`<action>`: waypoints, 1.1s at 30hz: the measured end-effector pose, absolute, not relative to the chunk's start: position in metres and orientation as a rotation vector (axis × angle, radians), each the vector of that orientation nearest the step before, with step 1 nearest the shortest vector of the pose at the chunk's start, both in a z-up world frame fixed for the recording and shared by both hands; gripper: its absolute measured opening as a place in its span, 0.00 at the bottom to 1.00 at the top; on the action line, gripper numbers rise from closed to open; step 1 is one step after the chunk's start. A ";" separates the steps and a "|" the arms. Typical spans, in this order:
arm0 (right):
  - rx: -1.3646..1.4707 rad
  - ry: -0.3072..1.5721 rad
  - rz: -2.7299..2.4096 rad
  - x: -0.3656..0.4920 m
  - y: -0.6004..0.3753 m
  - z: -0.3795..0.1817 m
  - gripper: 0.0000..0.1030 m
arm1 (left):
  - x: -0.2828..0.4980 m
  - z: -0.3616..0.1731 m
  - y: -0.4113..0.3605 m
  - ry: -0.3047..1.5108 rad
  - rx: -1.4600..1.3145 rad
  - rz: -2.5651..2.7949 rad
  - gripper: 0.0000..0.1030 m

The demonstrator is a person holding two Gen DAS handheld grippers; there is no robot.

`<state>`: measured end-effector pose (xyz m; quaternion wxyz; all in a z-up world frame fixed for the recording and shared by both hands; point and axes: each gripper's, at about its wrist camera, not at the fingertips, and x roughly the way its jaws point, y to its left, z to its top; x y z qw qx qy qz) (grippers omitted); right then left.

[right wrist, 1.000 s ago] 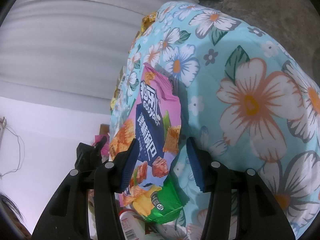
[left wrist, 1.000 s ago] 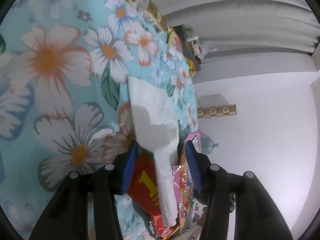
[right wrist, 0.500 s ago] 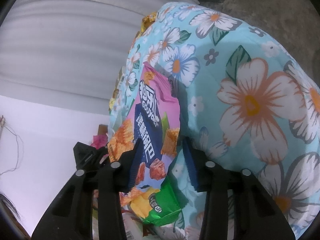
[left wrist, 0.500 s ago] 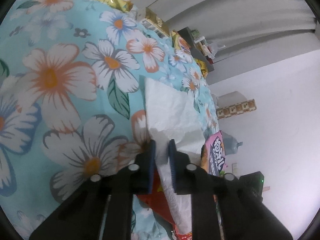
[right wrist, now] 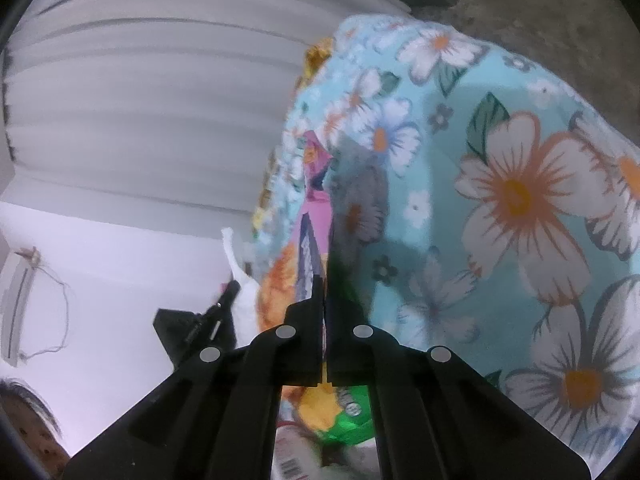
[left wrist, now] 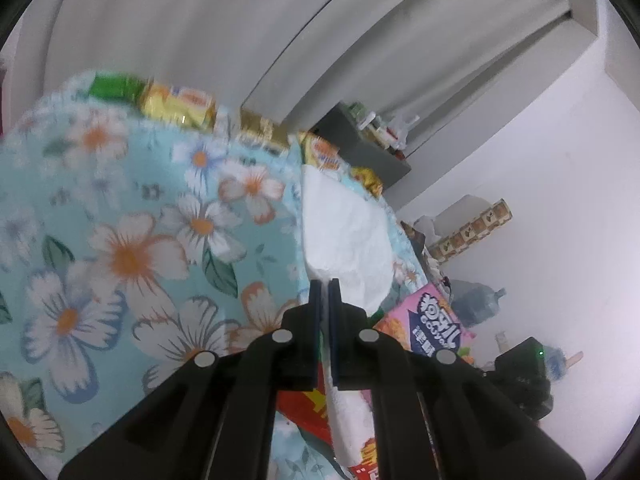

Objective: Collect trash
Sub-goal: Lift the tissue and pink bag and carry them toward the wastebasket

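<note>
My left gripper (left wrist: 325,284) is shut on a white paper napkin (left wrist: 348,236) and holds it lifted off the floral tablecloth (left wrist: 132,240). My right gripper (right wrist: 323,280) is shut on a pink snack bag (right wrist: 310,216), seen edge-on and raised above the cloth (right wrist: 520,200). The pink bag also shows in the left wrist view (left wrist: 432,328), and the napkin in the right wrist view (right wrist: 240,280). A red wrapper (left wrist: 308,404) lies below the left fingers. A green and yellow wrapper (right wrist: 340,412) lies below the right fingers.
Yellow and green snack packs (left wrist: 176,104) line the far edge of the table. A grey shelf (left wrist: 360,144) with small items stands by the curtain. A water jug (left wrist: 476,300) sits on the floor. A person's head (right wrist: 28,424) shows at lower left.
Both grippers have closed fully, the left on the napkin and the right on the pink bag, and both have lifted and tilted up away from the tablecloth.
</note>
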<state>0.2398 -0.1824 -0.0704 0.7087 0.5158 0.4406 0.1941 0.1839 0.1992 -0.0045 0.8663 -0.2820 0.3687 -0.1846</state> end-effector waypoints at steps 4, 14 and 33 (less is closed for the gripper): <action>1.160 0.915 0.445 0.233 -0.187 -0.056 0.00 | 0.176 0.011 0.200 0.711 -0.554 -0.389 0.03; 1.183 0.804 0.451 0.210 -0.201 -0.029 0.00 | 0.156 0.048 0.191 0.616 -0.473 -0.421 0.03; 1.239 0.535 0.462 0.139 -0.256 0.018 0.00 | 0.127 0.108 0.128 0.561 -0.329 -0.530 0.03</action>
